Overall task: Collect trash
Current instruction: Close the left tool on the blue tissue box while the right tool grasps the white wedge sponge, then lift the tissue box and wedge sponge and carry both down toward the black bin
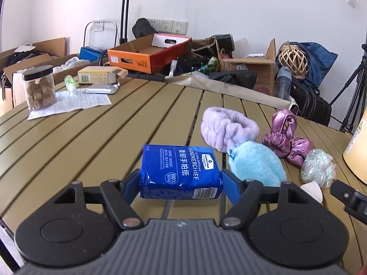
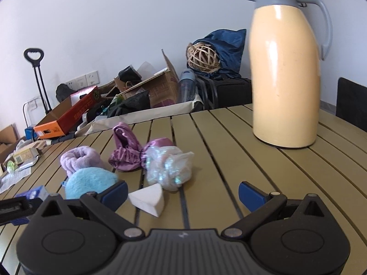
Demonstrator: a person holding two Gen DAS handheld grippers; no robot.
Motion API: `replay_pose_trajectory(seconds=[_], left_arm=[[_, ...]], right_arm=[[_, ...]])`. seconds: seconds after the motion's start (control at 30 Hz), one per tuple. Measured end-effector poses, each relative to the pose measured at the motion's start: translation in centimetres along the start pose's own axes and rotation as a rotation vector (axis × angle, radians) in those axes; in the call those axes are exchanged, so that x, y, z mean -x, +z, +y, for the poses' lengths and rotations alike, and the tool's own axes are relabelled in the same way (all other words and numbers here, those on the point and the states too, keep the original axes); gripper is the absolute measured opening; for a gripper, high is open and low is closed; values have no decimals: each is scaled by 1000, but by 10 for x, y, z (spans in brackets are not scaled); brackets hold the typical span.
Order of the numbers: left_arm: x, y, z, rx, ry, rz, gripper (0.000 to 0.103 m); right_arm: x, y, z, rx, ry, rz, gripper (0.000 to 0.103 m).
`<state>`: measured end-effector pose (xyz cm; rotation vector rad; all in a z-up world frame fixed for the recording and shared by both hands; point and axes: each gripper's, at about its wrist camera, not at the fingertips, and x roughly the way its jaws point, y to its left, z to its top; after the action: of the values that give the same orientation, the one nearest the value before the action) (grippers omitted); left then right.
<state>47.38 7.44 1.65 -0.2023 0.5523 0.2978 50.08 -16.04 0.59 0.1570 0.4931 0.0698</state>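
— Holding the tissue pack (image 1: 181, 171) between my left fingers (image 1: 132, 183) right now: both blue pads are pressed against its short ends, and it looks lifted a little off the table (image 1: 91, 137).

— What could go wrong with it?

— The wrapper is slick and soft. I grip it only at the ends, so if I tilt or swing too fast I judge it could buckle and slide out, dropping back among the soft things just to its right — the lilac headband (image 1: 227, 126), the fluffy blue puff (image 1: 257, 162), the purple satin scrunchie (image 1: 286, 135).

— And your other hand?

— My right gripper (image 2: 182, 193) has its jaws wide apart, holding nothing. The white wedge sponge (image 2: 148, 198) lies on the table just beside its left pad, with the crumpled clear plastic (image 2: 168, 167) right behind. If I close carelessly I might nudge the wedge away or catch the puff instead of the plastic. Further right stands the tall cream flask (image 2: 284, 73) — a wide sweep that way could knock it.

— What does each camera miss?

— The left one shows the far left of the table: the jar of snacks (image 1: 39, 87) on a printed sheet (image 1: 68, 103), and a small box (image 1: 96, 75). It catches only the flask's edge. The right one shows the whole flask and the open jaws, but just a corner of the pack.
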Motion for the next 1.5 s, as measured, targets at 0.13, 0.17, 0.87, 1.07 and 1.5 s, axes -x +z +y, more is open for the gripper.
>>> replay_pose_trajectory(seconds=[0.13, 0.17, 0.87, 1.07, 1.5], left_arm=[[7, 2, 11, -11, 7, -14, 74], [8, 2, 14, -10, 8, -16, 74], [17, 4, 37, 16, -9, -18, 75], [18, 4, 37, 18, -8, -21, 75], [20, 5, 38, 22, -2, -33, 74]], right_arm=[[-7, 0, 16, 32, -7, 20, 102], [-10, 0, 18, 35, -11, 30, 101], [-56, 0, 49, 69, -68, 159, 60], [-56, -1, 50, 76, -51, 159, 41], [-45, -2, 37, 38, -13, 140, 37]])
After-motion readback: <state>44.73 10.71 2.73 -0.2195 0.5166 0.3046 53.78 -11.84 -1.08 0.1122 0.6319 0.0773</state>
